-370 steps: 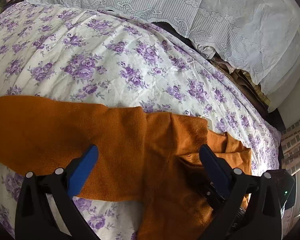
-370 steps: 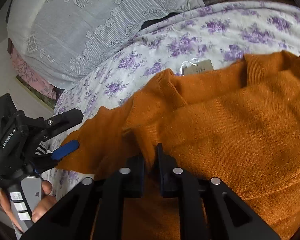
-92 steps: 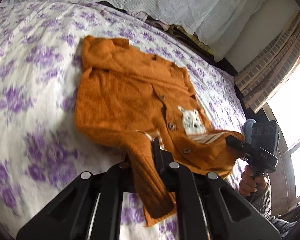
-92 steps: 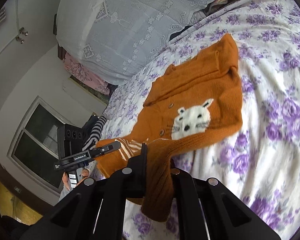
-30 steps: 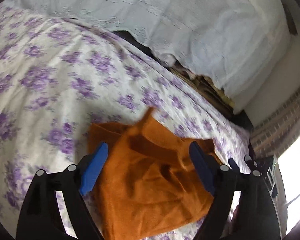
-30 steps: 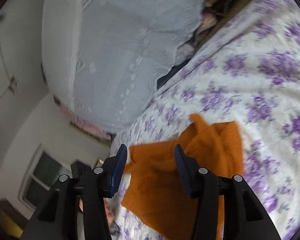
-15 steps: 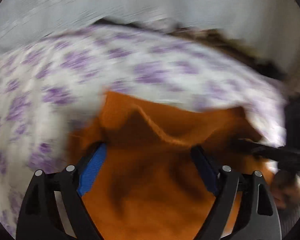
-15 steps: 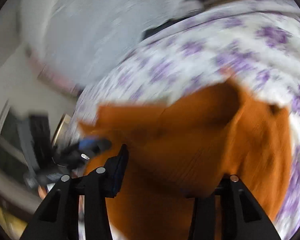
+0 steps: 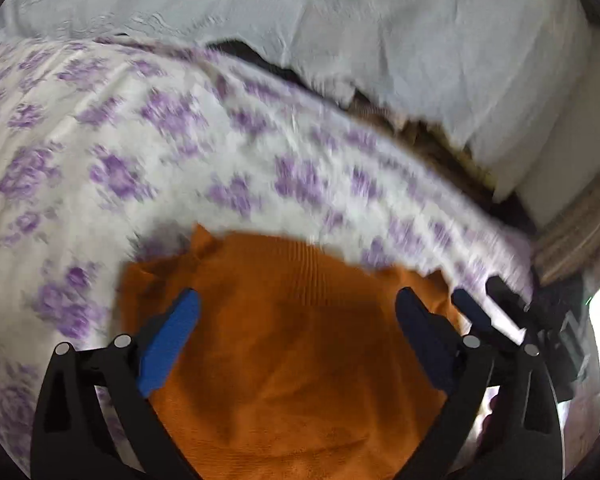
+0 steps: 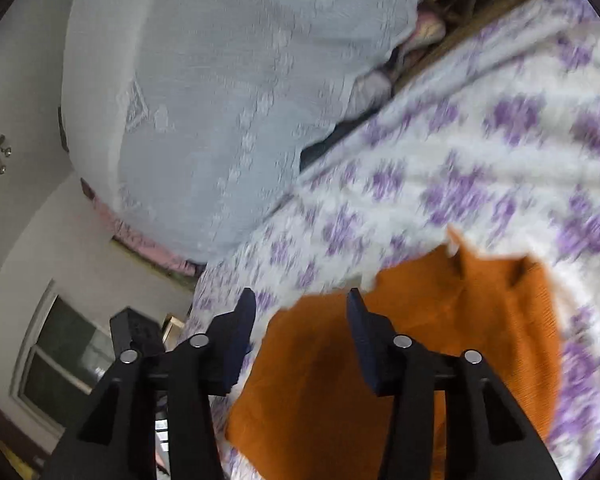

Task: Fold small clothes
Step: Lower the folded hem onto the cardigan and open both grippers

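Ribbed orange knit cardigan [image 9: 292, 360] folded on floral sheet [image 9: 140, 152], L hand-held gripper [image 9: 296, 316] opening, R hand-held gripper [image 10: 300, 312] apart, both empty

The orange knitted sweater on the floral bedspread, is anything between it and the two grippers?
Nothing visible is in the way. The orange knitted sweater lies folded on the purple floral bedspread, directly under the left gripper, whose jaws are opening with nothing pinched. The right gripper hovers open over the sweater's edge.

Black fingers [image 9: 168, 334], blue pads, silver screws.
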`<state>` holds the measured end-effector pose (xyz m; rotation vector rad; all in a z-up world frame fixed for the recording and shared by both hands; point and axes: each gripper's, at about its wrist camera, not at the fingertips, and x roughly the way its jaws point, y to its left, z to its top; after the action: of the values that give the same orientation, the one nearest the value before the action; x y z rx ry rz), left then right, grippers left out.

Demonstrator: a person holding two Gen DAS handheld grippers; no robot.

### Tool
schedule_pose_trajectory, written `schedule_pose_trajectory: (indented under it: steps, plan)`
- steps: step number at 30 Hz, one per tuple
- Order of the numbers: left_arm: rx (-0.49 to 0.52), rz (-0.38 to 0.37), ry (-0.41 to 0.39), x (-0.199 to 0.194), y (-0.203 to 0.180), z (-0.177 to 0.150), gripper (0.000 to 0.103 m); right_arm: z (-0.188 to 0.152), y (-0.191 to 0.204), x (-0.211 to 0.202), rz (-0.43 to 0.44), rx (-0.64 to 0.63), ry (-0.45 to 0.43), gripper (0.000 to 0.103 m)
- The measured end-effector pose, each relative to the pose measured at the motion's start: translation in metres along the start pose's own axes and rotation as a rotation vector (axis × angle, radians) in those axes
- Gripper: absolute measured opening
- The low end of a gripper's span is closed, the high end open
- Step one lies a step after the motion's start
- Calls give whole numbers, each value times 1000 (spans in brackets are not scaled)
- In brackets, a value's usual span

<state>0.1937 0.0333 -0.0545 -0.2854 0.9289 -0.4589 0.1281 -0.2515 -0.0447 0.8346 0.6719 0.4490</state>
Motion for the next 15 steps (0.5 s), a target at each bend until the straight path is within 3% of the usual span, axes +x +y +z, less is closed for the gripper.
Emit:
schedule_pose_trajectory:
  steps: [1, 3, 4, 6, 7, 8, 10, 12, 15]
  plan:
    - [17, 47, 29, 11, -1, -4, 96, -3, -8, 5, -36, 14, 20, 47]
    - [99, 195, 52, 31, -3, -13, 96, -4, -30, 11, -97, 63, 34, 24]
    - [134, 221, 44, 31, -7, -15, 96, -3, -35, 9, -116, 78, 27, 10]
    - [167, 289, 21, 22, -15, -19, 96, -1, -38, -4, -118, 112, -14, 10]
    - [162, 323, -1, 13, -16, -23, 95, -3, -34, -13, -130, 100, -32, 16]
    - [158, 298, -21, 1, -18, -27, 95, -7, -25, -22, -145, 65, -50, 27]
    - [155, 218, -35, -14, -25, -34, 95, -16, -6, -32, -128, -14, -55, 39]
    - [183, 211, -38, -21, -36, -44, 96, -34, 17, -33, -121, -112, -11, 39]
    - [253, 324, 40, 4, -46, -66, 99, -59, 20, -22, -168, -161, 84, 39]
